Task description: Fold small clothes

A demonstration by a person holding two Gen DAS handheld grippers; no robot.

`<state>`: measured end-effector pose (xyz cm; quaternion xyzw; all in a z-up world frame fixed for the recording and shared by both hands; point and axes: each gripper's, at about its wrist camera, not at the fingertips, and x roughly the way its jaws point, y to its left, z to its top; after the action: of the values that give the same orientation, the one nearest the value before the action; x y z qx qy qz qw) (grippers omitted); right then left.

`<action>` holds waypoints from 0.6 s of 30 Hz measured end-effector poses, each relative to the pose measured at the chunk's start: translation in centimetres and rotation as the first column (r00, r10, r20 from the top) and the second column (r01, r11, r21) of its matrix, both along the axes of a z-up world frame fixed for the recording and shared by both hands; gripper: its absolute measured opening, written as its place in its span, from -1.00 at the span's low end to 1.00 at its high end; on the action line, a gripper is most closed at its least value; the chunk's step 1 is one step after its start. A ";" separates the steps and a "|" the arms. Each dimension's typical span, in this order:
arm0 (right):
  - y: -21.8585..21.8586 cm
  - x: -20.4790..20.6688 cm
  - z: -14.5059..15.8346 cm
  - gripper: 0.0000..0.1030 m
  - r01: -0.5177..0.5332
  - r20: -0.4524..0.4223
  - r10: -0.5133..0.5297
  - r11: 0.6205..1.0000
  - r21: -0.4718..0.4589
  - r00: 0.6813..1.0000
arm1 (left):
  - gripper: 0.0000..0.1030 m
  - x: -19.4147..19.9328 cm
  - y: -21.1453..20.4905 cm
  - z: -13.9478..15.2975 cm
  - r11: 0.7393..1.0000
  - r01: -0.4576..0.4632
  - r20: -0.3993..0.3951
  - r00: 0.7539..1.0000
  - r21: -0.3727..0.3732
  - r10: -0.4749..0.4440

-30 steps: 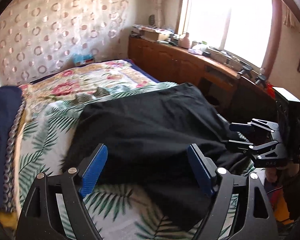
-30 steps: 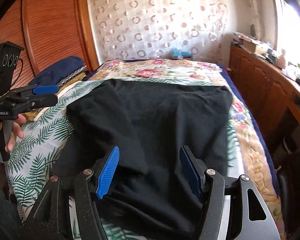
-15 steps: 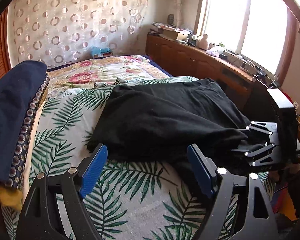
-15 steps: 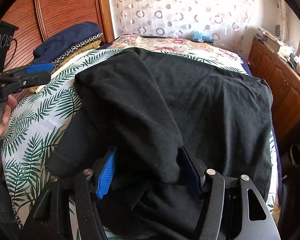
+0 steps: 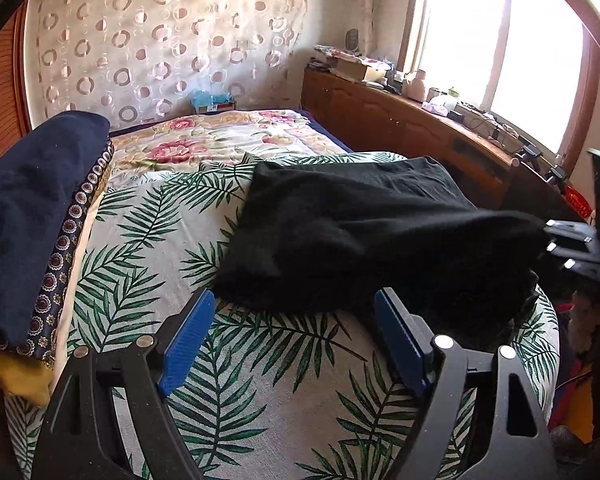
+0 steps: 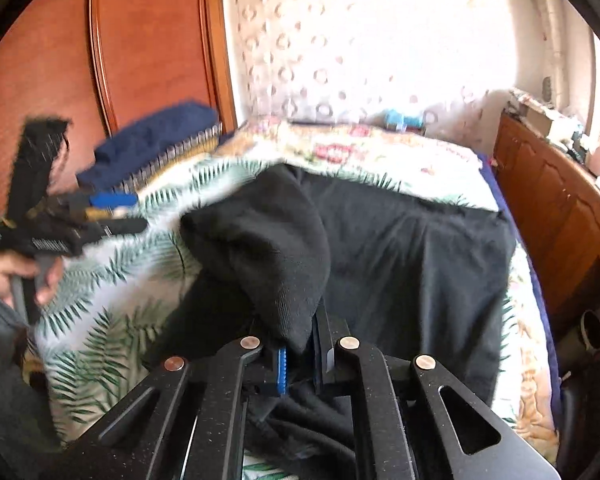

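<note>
**Fingers pinching a black cloth on the bed**

Fingers of the right gripper (image 6: 300, 364) are closing on a fold of the black cloth (image 6: 400, 264). The two blue pads are almost together, and the cloth is squeezed between them. A rounded flap of the cloth is standing up just past the pads. The rest of it is lying flat on the bed, spreading away from the fingers toward the far side.

The left gripper (image 5: 296, 344) is staying wide, with nothing between its blue pads (image 5: 186, 344). Under them is the sheet with green leaves (image 5: 260, 360). The near edge of the black cloth (image 5: 360, 236) is lying just past the fingertips, not touching them.

Off to the left of these fingers, a dark blue blanket (image 5: 28, 216) is lying folded on the side of the bed. Farther away a flowery cover (image 5: 220, 140) is lying on the bed. A wooden cabinet (image 5: 400, 128) is standing to the right, under a bright window (image 5: 500, 52).

A hand (image 6: 8, 276) is holding the left gripper's handle, far to the left of the right fingers.
</note>
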<state>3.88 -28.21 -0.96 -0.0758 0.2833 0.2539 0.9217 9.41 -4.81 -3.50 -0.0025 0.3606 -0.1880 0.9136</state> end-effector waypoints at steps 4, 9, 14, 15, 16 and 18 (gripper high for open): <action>-2.3 -1.1 1.2 -0.83 0.048 0.027 -0.048 0.999 -0.003 0.999 | 0.60 -0.4 -0.4 0.5 1.000 0.011 0.017 1.000 -0.006 -0.011; -5.1 -1.8 0.6 -0.83 0.145 0.019 -0.144 0.989 -0.030 0.989 | 0.60 -0.9 -1.0 1.2 1.000 0.024 0.038 0.999 -0.014 -0.024; -6.0 -1.2 -2.5 -0.83 0.184 -0.067 -0.190 0.979 -0.083 0.980 | 0.60 -1.1 -1.8 1.6 0.999 0.034 0.048 0.998 -0.012 -0.033; -6.1 -1.0 -2.8 -0.83 0.188 -0.075 -0.195 0.978 -0.090 0.978 | 0.60 -1.1 -1.9 1.6 0.999 0.035 0.049 0.998 -0.010 -0.034; -6.2 -1.0 -3.1 -0.83 0.193 -0.079 -0.200 0.977 -0.093 0.977 | 0.60 -1.1 -2.0 1.6 0.999 0.036 0.050 0.998 -0.008 -0.035; -6.2 -0.6 -2.9 -0.82 0.204 -0.087 -0.212 0.975 -0.093 0.973 | 0.60 -1.2 -2.2 1.7 0.999 0.034 0.053 0.998 -0.004 -0.034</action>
<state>3.26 -34.41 -3.84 -0.0715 0.3442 0.1471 0.9245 8.26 -6.99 -1.77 0.0064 0.3358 -0.2045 0.9195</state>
